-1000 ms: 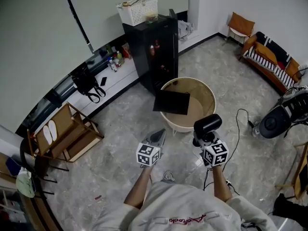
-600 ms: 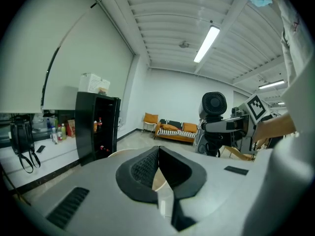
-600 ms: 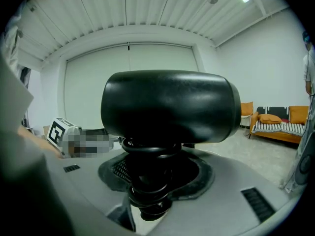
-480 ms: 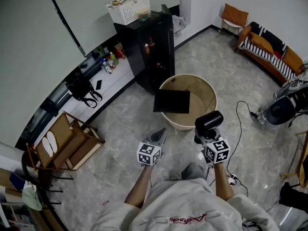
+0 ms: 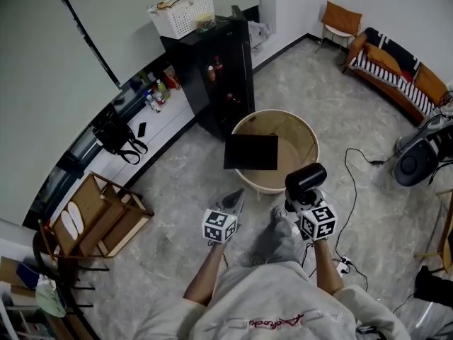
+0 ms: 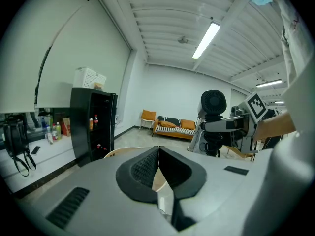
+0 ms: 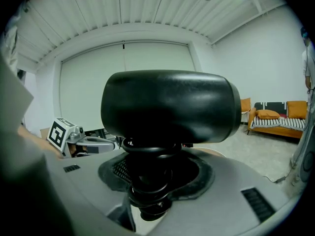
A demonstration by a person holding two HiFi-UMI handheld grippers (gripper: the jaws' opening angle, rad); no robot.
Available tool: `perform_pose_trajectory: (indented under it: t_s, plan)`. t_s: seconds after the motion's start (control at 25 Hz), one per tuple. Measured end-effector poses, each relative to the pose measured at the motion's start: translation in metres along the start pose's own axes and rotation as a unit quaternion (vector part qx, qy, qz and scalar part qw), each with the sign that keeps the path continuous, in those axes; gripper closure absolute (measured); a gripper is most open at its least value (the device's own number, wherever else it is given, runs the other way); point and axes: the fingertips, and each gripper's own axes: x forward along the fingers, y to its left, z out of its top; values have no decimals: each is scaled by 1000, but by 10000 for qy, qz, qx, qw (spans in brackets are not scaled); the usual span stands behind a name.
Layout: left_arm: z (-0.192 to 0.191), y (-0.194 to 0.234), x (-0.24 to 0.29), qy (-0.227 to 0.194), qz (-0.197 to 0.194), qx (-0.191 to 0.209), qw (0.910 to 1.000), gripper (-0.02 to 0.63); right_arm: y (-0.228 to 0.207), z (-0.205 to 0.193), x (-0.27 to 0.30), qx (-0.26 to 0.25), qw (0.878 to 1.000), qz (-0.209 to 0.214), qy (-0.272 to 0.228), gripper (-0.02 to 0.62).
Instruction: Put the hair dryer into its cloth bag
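Note:
My right gripper [image 5: 304, 198] is shut on the handle of the black hair dryer [image 5: 306, 179], which stands upright with its barrel on top [image 7: 170, 107]. My left gripper [image 5: 231, 202] is shut and holds nothing; its jaws meet edge to edge [image 6: 158, 164]. Both are held level in front of me, short of the round beige table [image 5: 306, 139]. The black cloth bag [image 5: 251, 151] lies flat on the table's near left part and overhangs the rim. In the left gripper view the hair dryer [image 6: 213, 103] shows at the right.
A black cabinet [image 5: 221, 69] with a white basket [image 5: 182, 13] on top stands behind the table. A black cable [image 5: 352, 183] trails over the floor at the right, near a dark round appliance [image 5: 419, 163]. A wooden rack [image 5: 99, 207] lies at the left. My leg [image 5: 272, 236] is stepping forward.
I have walked closer to the table, with one leg now forward between the grippers. Both grippers moved along with me, jaws unchanged, the hair dryer still held.

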Motion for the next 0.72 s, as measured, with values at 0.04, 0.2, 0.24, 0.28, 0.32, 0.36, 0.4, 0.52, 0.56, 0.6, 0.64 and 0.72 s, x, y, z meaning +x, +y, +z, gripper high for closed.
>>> perform_pose_trajectory:
  t_s: [0.04, 0.2, 0.24, 0.28, 0.32, 0.36, 0.4, 0.52, 0.56, 0.6, 0.64, 0.72]
  plan:
    - [2, 3, 6, -2, 6, 4, 10000, 575, -5, 2, 4, 7, 10000, 5, -7, 399]
    - [11, 10, 30, -7, 19, 50, 10000, 575, -24, 6, 20, 40, 10000, 51, -29, 399]
    - [14, 13, 37, -20, 27, 67, 10000, 575, -30, 7, 25, 34, 10000, 65, -36, 399]
    - [17, 15, 45, -42, 39, 85, 9999, 575, -36, 9, 31, 16, 10000, 82, -50, 398]
    - [20, 18, 54, -62, 56, 99, 9999, 575, -43, 11, 37, -10, 9999, 106, -64, 399]
    - [23, 21, 63, -70, 77, 102, 9999, 575, -50, 14, 44, -31, 9999, 135, -68, 399]
    - [26, 24, 73, -63, 97, 92, 9999, 574, -58, 17, 51, -41, 9998, 162, -56, 399]
    - [42, 35, 103, -26, 140, 41, 9999, 575, -85, 30, 74, -16, 9998, 210, 26, 399]
    - [49, 40, 112, -19, 153, 38, 9999, 575, -94, 37, 82, -7, 9997, 222, 42, 399]
    - [57, 46, 122, -12, 171, 42, 9998, 575, -103, 44, 91, -4, 9997, 241, 51, 398]
    - [63, 52, 132, -2, 192, 45, 9998, 575, -111, 51, 99, -9, 9996, 268, 60, 397]
    - [73, 61, 151, 19, 242, 23, 9997, 575, -126, 60, 115, -43, 9994, 339, 93, 399]
